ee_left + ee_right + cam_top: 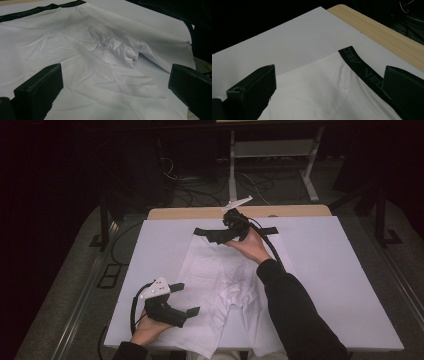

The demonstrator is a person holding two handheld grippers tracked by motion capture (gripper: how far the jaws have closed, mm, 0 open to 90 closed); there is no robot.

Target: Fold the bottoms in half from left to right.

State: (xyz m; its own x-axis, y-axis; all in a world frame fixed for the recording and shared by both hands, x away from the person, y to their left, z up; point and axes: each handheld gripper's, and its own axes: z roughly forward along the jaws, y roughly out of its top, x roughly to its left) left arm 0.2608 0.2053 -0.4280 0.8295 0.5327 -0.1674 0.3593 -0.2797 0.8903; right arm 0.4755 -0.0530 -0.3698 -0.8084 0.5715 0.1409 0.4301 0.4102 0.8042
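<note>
The left tool hovers wide open, holding nothing, over the near leg of the white shorts, which lie spread on the white-covered counter, still bunched at the crotch. Farther off, the right tool, also wide open, sits over the black waistband. Smoothing or folding looks barely begun.

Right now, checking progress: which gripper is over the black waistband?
The right gripper, at the table's far side over the waistband; the left gripper hovers near the shorts' legs.

Shorts lie on sheet, waistband apparently toward far edge.
</note>
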